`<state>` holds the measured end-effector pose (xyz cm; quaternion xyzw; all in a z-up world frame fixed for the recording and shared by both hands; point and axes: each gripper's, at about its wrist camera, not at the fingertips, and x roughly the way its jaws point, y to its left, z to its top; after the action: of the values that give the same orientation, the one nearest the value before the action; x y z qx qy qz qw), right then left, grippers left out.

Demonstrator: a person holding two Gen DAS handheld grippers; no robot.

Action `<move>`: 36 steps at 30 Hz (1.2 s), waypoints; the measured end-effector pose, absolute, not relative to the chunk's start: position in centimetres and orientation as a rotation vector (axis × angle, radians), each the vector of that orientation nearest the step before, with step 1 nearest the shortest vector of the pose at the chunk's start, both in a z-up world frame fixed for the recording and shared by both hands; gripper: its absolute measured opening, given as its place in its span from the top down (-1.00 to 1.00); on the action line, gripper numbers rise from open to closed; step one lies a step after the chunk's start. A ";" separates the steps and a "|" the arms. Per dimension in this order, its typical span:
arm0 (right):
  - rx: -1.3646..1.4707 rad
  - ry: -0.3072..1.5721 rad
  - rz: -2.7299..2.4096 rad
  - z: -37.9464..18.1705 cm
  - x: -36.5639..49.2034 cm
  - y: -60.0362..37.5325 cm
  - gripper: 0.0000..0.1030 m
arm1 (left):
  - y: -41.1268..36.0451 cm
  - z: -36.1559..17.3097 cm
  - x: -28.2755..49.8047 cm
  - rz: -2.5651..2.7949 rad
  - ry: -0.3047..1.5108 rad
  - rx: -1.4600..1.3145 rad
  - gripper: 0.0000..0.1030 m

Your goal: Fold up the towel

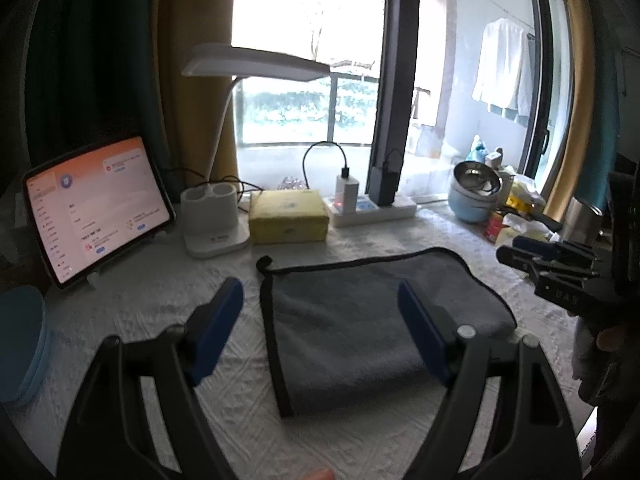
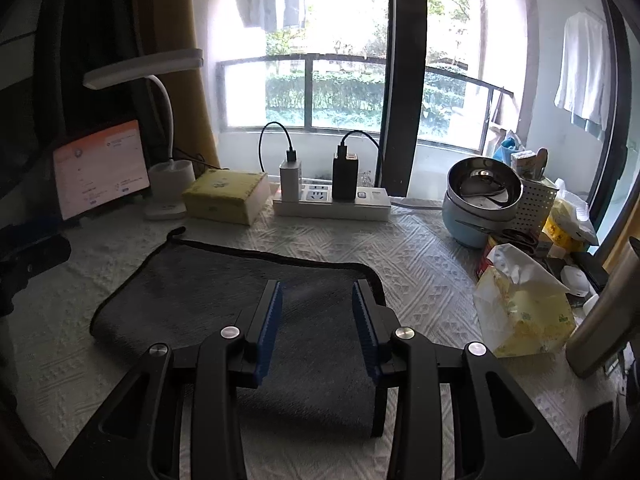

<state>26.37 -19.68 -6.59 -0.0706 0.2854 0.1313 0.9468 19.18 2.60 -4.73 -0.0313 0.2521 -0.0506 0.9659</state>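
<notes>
A grey towel (image 1: 352, 320) with black edging lies folded on the white textured tablecloth (image 1: 168, 304); it also shows in the right wrist view (image 2: 208, 292). My left gripper (image 1: 320, 300) is open above the towel's left part, holding nothing. My right gripper (image 2: 318, 300) is open over the towel's right half, empty. The right gripper also shows in the left wrist view (image 1: 520, 254) at the far right, beyond the towel's right edge.
Along the back stand a tablet (image 1: 96, 208), a white lamp base (image 1: 212, 220), a yellow box (image 1: 288, 216), a power strip (image 1: 372, 206) with chargers. At right are stacked bowls (image 2: 480, 204), a tissue pack (image 2: 520, 304), a steel cup (image 2: 604, 312).
</notes>
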 end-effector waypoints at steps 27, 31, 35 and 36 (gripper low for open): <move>-0.161 0.491 0.275 -3.3 18.1 -20.1 0.22 | 1.5 -3.7 11.9 -0.124 0.444 -0.084 -0.57; -0.164 0.490 0.276 -3.3 17.2 -20.1 0.22 | 1.3 -3.6 10.9 -0.133 0.421 -0.097 -0.58; -0.182 0.483 0.264 -3.2 16.2 -20.1 0.21 | 1.2 -3.2 9.9 -0.153 0.382 -0.094 -0.72; -0.185 0.479 0.261 -3.1 15.9 -20.2 0.21 | 1.1 -3.1 9.6 -0.158 0.366 -0.089 -0.80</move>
<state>15.86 -20.15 -3.09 -0.0910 0.2362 0.1285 0.9588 9.64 1.10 -3.06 -0.0441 0.1816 -0.0786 0.9792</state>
